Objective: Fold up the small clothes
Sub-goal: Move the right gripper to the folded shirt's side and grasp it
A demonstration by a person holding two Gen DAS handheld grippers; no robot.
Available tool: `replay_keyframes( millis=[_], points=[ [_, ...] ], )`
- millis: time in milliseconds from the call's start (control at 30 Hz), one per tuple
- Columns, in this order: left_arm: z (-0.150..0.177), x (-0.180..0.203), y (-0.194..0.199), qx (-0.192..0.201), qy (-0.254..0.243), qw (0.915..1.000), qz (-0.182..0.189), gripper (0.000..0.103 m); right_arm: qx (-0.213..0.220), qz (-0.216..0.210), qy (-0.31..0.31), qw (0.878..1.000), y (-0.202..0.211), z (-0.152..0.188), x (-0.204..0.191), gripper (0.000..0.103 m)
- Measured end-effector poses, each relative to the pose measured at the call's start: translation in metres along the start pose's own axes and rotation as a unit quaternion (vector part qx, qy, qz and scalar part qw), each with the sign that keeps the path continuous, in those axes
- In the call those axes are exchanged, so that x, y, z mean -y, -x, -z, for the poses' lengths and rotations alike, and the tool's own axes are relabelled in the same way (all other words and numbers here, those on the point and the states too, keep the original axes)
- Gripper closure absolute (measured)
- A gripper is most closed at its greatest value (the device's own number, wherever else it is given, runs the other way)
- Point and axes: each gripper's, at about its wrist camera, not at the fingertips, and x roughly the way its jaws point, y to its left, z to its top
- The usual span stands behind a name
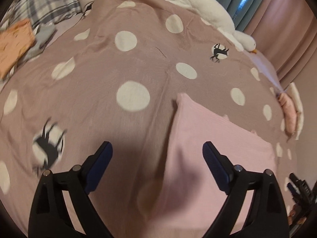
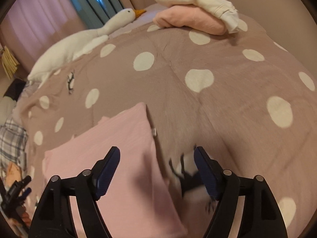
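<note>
1. A pink ribbed garment (image 1: pixel 214 138) lay flat on the bed, on a mauve blanket with white polka dots (image 1: pixel 126 69). Its edges looked straight and its outline roughly rectangular, so it seemed to be at least partly folded; whether another fold was still due could not be told.

2. The left hand-held gripper (image 1: pixel 157 148) hung above the garment's left edge with its jaws wide apart and nothing between them. One finger sat over bare blanket, the other over the pink cloth.

3. The right hand-held gripper (image 2: pixel 157 154) was likewise spread wide and empty, above the garment's right edge, where a small white tag (image 2: pixel 154 131) showed. Whether either gripper touched the cloth could not be told.

4. At the far corner of the bed, well apart from the pink garment, sat a folded pink piece (image 2: pixel 190 22) with a folded cream piece (image 2: pixel 196 1) on top of it. I judged these to be finished items, so some of the task looked done.

5. At the other side of the bed lay an orange cloth (image 1: pixel 14 45) and a grey cloth (image 1: pixel 42 36) in a loose heap beside plaid bedding (image 1: pixel 45 2). These looked unfolded and probably remained to do.

6. A white plush goose (image 2: pixel 83 37) lay along the bed's edge, clear of the work.
</note>
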Motion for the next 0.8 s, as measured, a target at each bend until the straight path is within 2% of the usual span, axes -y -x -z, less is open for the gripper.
replay_keyframes(
  millis=[133,267,433,567,800],
  points=[
    [0.029,-0.006,0.018,-0.006,0.017,0.9998,0.008,0.010,0.005,0.009,0.001,1.000,0.017,0.021,0.003,0.026],
    [0.058,-0.006,0.027,-0.015,0.023,0.9995,0.014,0.010,0.002,0.035,0.010,0.999,0.023,0.054,0.008,0.026],
    [0.083,-0.008,0.024,-0.032,0.045,0.9978,0.037,0.010,-0.033,0.013,-0.007,0.999,0.018,0.085,0.017,0.026],
    [0.095,-0.009,0.014,-0.047,0.056,0.9953,0.064,0.012,-0.037,0.027,-0.023,0.999,0.018,0.103,0.020,0.026],
    [0.091,-0.013,-0.006,-0.052,0.081,0.9919,0.082,0.012,-0.053,-0.016,-0.041,0.998,0.002,0.105,0.017,0.026]
  ],
)
